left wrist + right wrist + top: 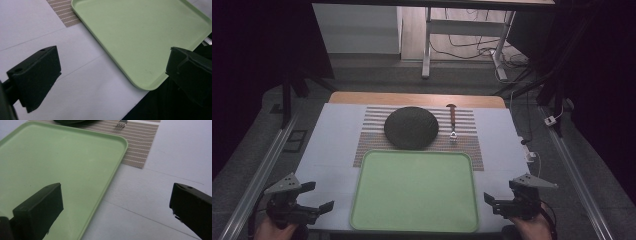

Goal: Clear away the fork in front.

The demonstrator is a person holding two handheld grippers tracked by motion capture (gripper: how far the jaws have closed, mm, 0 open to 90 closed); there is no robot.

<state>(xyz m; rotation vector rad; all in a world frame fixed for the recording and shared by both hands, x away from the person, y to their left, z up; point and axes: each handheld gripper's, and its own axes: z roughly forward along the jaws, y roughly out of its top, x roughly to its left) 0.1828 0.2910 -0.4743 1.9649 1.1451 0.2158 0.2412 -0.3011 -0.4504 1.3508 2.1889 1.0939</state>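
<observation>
A light green tray [414,220] lies empty at the table's near middle, its corner seen in the left gripper view [140,30] and the right gripper view [62,157]. Behind it a dark round plate [411,127] rests on a striped placemat [467,145]. A fork [452,122] with a brown handle lies on the mat right of the plate, its tines toward me [121,123]. My left gripper [321,196] is open over the table's near left corner. My right gripper [499,196] is open at the near right, beside the tray. Both hold nothing.
The table is covered by a white sheet [332,145]. Metal rails [259,172] run along both sides of the table. Beyond the far edge stand a white desk frame [427,45] and loose cables [472,50] on the floor.
</observation>
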